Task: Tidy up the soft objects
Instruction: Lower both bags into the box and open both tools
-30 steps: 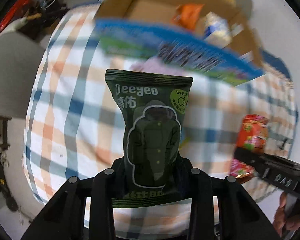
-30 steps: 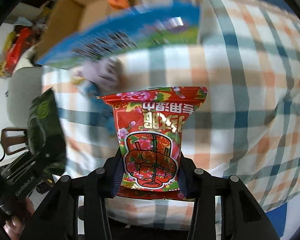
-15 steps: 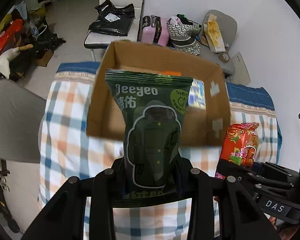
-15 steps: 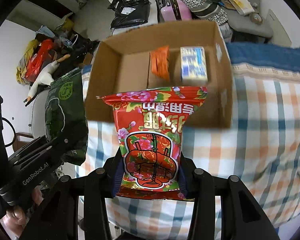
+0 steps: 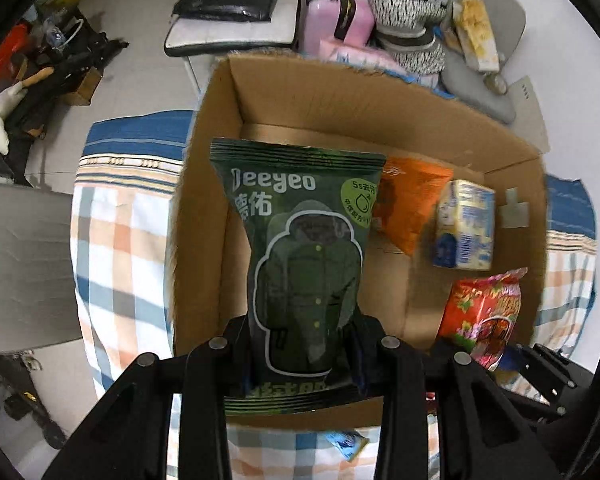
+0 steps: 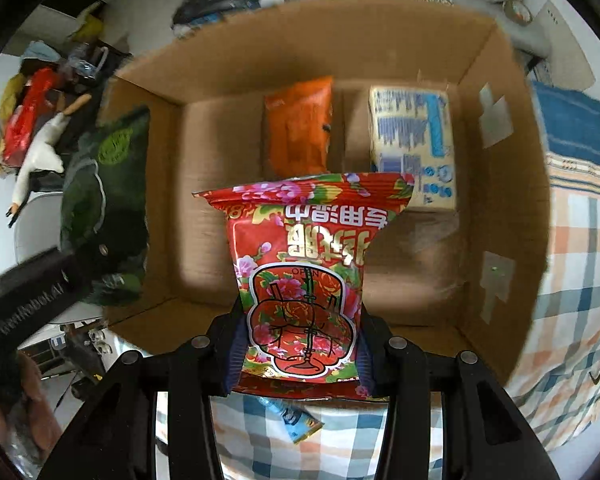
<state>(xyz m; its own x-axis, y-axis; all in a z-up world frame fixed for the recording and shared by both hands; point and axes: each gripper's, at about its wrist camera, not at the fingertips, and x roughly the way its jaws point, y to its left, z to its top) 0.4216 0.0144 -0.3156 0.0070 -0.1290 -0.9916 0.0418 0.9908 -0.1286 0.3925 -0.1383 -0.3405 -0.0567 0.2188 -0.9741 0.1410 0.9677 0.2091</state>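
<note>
Bright, fisheye-warped, slight motion blur

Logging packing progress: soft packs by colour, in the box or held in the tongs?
Green: 1, green pack, in left tongs
Red: 1, red pack, in right tongs
Orange: 1, orange pack, in cardboard box
Yellow-blue: 1, yellow-blue pack, in box
Total: 4

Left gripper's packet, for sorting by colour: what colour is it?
Dark green packet, clearest in the left wrist view.

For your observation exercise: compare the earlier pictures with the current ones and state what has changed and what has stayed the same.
Both tools have carried their packs forward from above the checked cloth to over the open cardboard box, which now fills the views. Unchanged: the left tool grips the green pack, the right tool the red pack; the orange pack and yellow-blue pack lie inside.
</note>
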